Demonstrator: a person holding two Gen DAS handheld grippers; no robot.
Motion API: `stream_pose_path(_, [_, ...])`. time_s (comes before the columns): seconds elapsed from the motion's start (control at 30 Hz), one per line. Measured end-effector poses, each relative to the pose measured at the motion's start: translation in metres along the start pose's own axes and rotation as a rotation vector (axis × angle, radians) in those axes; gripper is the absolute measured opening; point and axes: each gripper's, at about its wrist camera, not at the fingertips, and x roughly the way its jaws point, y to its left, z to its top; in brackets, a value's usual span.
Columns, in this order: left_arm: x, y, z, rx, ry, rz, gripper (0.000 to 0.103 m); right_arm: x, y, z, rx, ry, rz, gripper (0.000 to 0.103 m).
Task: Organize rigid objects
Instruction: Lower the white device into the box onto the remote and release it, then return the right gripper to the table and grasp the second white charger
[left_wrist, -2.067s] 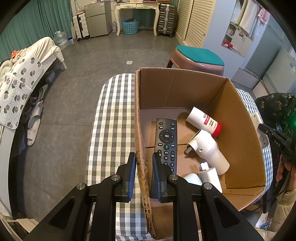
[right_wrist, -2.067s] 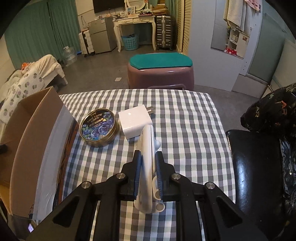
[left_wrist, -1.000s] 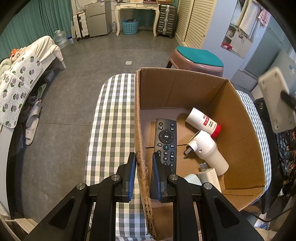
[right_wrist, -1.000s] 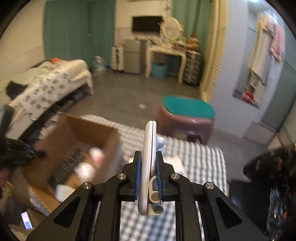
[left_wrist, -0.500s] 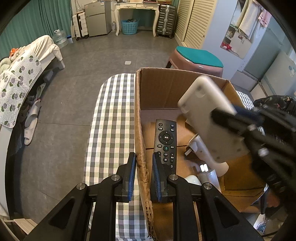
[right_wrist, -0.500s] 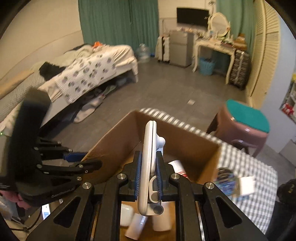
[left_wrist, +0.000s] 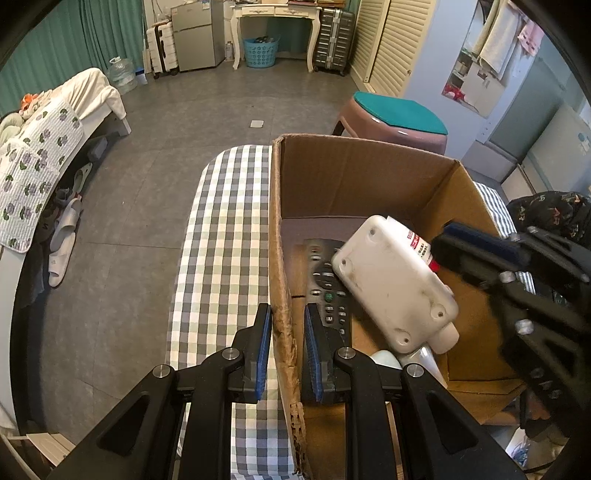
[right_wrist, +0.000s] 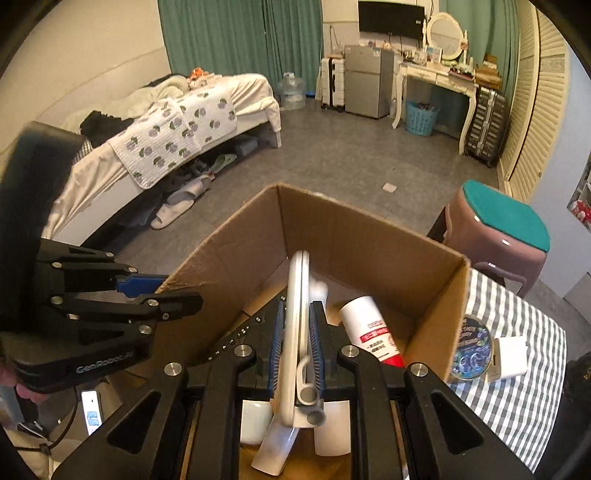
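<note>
White device (right_wrist: 295, 317) now over box (left_wrist: 369, 177) (apparently).

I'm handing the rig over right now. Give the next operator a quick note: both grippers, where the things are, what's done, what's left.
Left gripper: clamped on the cardboard box wall, steadying it.
Right gripper: shut on the white flat device, held over the box interior, not released.
In the box: remote, red-capped white bottle, other white items.
On the checked cloth: round tin, white charger.
Left: drop the device, then box the tin and charger.
</note>
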Motion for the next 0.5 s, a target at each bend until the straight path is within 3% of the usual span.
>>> stream_pose_path(0.3, [-0.002, -0.001, -0.001, -0.003, 0.002, 0.003, 0.019, -0.048, -0.021, 0.004, 0.007, -0.089, -0.084, 0.015])
stream_pose_path(0.43, [-0.004, 0.000, -0.002, 0.001, 0.000, 0.002, 0.019, -0.076, -0.052, 0.006, 0.051, -0.129, -0.175, 0.037])
stream_pose_path(0.5, [-0.005, 0.000, -0.002, 0.001, -0.001, 0.002, 0.019, -0.089, -0.076, 0.005, 0.094, -0.139, -0.228, 0.038])
